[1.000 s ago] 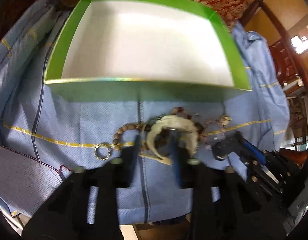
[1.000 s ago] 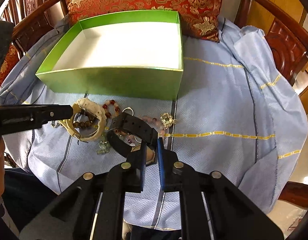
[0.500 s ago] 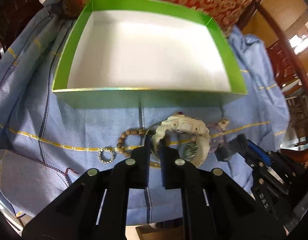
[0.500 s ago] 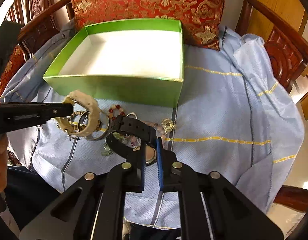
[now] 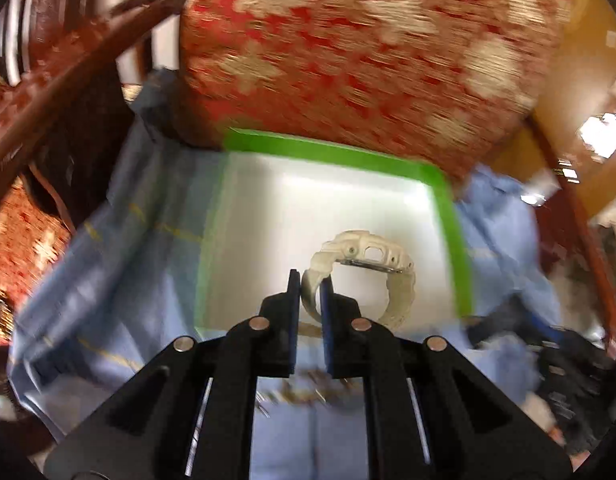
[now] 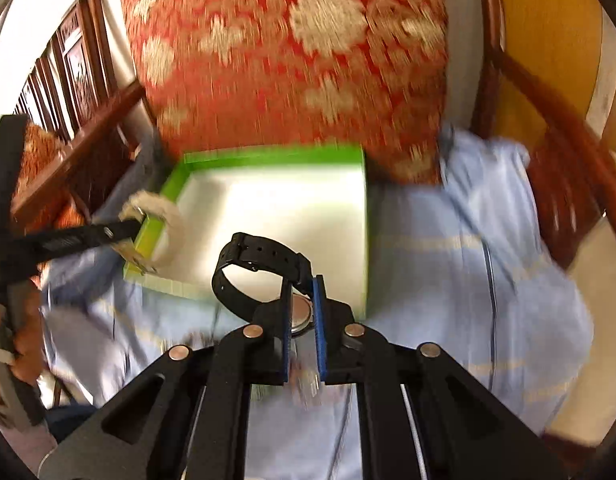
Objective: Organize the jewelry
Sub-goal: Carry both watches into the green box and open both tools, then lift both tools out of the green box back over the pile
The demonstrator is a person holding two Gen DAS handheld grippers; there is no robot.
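Note:
My left gripper is shut on the strap of a cream watch, which hangs lifted in front of the green box with its white inside. In the right wrist view my right gripper is shut on a black watch; its strap loops up to the left and its metal case back sits between the pads. That view also shows the left gripper at the box's left corner with the cream watch. The green box lies just beyond both grippers.
A red and gold cushion stands behind the box on a wooden chair. Blue cloth covers the seat. Blurred loose jewelry lies on the cloth below the left fingers. A person's hand shows at the left edge.
Both grippers have risen from the cloth, each lifting its watch clear of the jewelry pile and toward the green box. The left jaws closed on the cream watch's strap.

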